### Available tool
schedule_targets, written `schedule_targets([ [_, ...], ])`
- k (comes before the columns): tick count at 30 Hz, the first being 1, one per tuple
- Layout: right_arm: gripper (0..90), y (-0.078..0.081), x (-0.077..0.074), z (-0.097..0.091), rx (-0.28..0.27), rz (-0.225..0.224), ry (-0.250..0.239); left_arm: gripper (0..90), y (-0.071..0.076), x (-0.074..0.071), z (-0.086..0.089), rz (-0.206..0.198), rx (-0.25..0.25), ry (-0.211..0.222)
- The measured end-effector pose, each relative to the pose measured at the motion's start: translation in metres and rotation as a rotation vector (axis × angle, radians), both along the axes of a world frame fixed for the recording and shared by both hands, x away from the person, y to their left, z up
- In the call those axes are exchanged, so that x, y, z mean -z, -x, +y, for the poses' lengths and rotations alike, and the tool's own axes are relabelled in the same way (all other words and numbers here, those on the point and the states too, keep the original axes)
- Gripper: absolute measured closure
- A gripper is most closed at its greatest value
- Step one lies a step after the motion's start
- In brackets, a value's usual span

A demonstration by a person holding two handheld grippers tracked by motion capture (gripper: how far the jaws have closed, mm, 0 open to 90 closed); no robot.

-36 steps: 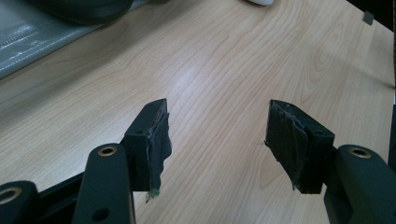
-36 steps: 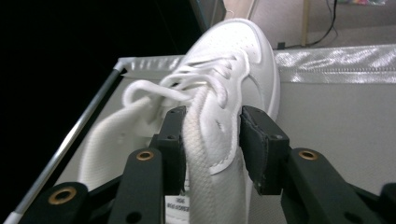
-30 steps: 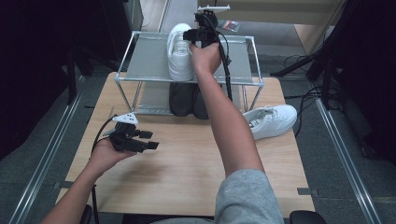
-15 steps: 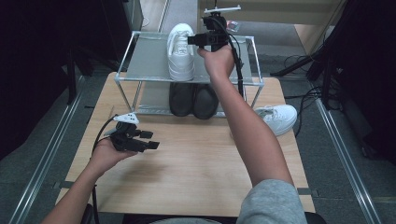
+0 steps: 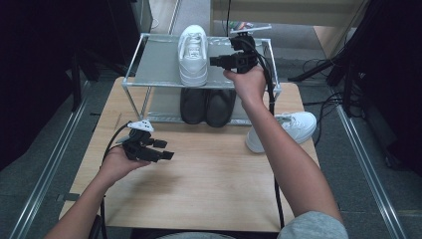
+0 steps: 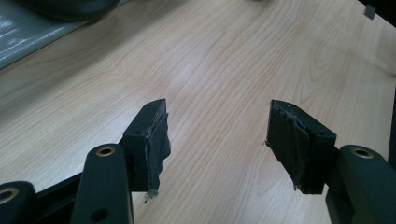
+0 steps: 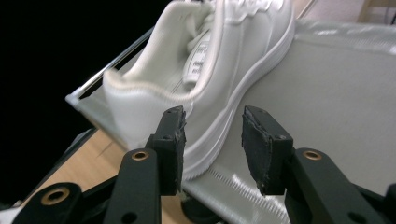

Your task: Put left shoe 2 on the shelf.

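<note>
White shoe [image 7: 219, 60] sits on the rack's top shelf [image 7: 336, 93] just ahead-left of the open, empty right gripper [image 7: 212, 140], apparently placed; next, likely fetch its mate [image 5: 293, 127].

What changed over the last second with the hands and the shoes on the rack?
The right gripper slid rightward along the top shelf, away from the white sneaker it had been over; its jaws stand open and empty. The left gripper stayed open above the table. The black shoes below and the second white sneaker on the table stayed put.
</note>
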State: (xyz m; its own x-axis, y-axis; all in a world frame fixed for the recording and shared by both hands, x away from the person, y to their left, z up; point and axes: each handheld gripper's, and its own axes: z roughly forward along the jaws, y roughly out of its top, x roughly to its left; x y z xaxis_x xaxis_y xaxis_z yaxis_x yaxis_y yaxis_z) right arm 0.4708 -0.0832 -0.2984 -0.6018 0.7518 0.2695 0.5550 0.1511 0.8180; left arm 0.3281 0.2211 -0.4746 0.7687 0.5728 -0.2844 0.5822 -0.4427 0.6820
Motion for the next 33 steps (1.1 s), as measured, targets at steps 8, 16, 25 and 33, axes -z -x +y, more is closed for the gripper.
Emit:
schedule_targets([
  [8, 58.8, 0.022, 0.016, -0.008, -0.048, -0.011, 0.002, 38.9, -0.003, -0.001, -0.007, -0.004, 0.009, 0.006],
  [16, 56.2, 0.055, 0.042, -0.027, -0.099, -0.014, -0.028, 38.2, -0.006, -0.003, -0.012, 0.007, 0.022, 0.003],
  [25, 55.3, 0.087, 0.070, -0.038, -0.148, -0.028, -0.019, 38.0, -0.007, -0.004, -0.015, 0.004, 0.028, 0.000],
  [33, 52.3, 0.114, 0.090, -0.042, -0.199, -0.051, -0.014, 37.8, -0.006, -0.004, -0.016, 0.000, 0.028, -0.005],
])
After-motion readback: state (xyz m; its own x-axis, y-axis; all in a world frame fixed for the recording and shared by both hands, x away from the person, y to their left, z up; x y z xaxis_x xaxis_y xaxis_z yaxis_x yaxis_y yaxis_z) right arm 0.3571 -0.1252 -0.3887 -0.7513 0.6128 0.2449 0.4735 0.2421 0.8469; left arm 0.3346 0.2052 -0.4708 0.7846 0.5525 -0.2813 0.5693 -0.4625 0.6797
